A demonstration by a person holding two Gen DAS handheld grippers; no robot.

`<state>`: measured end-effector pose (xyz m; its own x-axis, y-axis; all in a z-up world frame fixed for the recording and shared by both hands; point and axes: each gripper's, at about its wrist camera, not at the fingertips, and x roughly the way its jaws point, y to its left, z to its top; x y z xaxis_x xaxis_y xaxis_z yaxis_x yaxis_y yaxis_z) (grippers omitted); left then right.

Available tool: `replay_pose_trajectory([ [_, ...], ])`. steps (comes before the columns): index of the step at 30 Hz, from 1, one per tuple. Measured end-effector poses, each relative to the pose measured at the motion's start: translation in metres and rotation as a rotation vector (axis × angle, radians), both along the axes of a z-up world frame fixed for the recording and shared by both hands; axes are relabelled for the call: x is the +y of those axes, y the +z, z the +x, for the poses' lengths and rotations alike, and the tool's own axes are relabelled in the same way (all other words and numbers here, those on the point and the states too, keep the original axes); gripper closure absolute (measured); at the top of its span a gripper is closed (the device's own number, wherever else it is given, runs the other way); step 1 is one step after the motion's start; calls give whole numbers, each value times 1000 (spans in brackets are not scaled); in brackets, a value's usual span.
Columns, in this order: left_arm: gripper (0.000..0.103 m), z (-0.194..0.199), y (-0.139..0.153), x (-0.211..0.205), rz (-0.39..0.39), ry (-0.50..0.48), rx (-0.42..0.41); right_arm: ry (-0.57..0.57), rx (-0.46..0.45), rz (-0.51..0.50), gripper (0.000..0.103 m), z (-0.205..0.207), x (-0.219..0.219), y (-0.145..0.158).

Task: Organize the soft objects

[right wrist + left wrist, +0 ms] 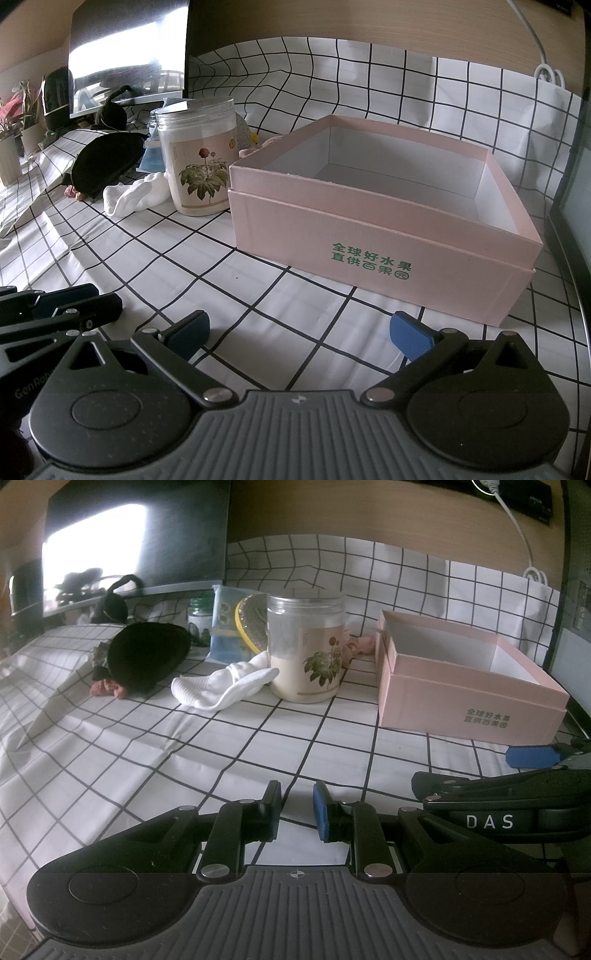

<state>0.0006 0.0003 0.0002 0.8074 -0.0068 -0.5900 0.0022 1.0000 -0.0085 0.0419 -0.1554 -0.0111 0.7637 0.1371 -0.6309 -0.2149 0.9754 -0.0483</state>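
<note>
Left wrist view has the left gripper (297,808) low over the checked cloth on the tabletop (207,760), its fingers (320,808) drawn to a narrow gap with only cloth showing between them. Right wrist view shows the right gripper (299,332) with its fingers (410,334) spread wide, also holding nothing, hovering just short of the pink box (384,258), which stands open and looks bare inside.

Farther out, the soft things lie in a loose cluster to the left of the box: a white sock (221,686) crumpled against the foot of a clear jar (306,650), a black pouch (147,657) with a reddish scrunchie (109,688) at its near edge, and a pink fabric piece (360,646) tucked between the jar and the box.

My guess is that nothing has been sorted yet and the first pick is in hand. The sock looks the nearest choice; the left gripper would need to spread its fingers, reach forward, pinch the fabric clear of the jar, then carry it across to the box.
</note>
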Motion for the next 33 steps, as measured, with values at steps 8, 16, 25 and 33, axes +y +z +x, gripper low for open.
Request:
replay_pose_trajectory([
  [8, 81, 6, 1, 1, 6, -6, 10, 8, 24, -4, 0, 2, -2, 3],
  [16, 81, 23, 12, 16, -25, -96, 122, -23, 171, -40, 0, 12, -1, 15],
  [25, 81, 54, 38, 90, -206, -138, 182, -44, 191, -5, 6, 16, 16, 26],
  [33, 81, 133, 88, 226, -131, -5, 5, -49, 22, -11, 6, 32, 91, 85],
])
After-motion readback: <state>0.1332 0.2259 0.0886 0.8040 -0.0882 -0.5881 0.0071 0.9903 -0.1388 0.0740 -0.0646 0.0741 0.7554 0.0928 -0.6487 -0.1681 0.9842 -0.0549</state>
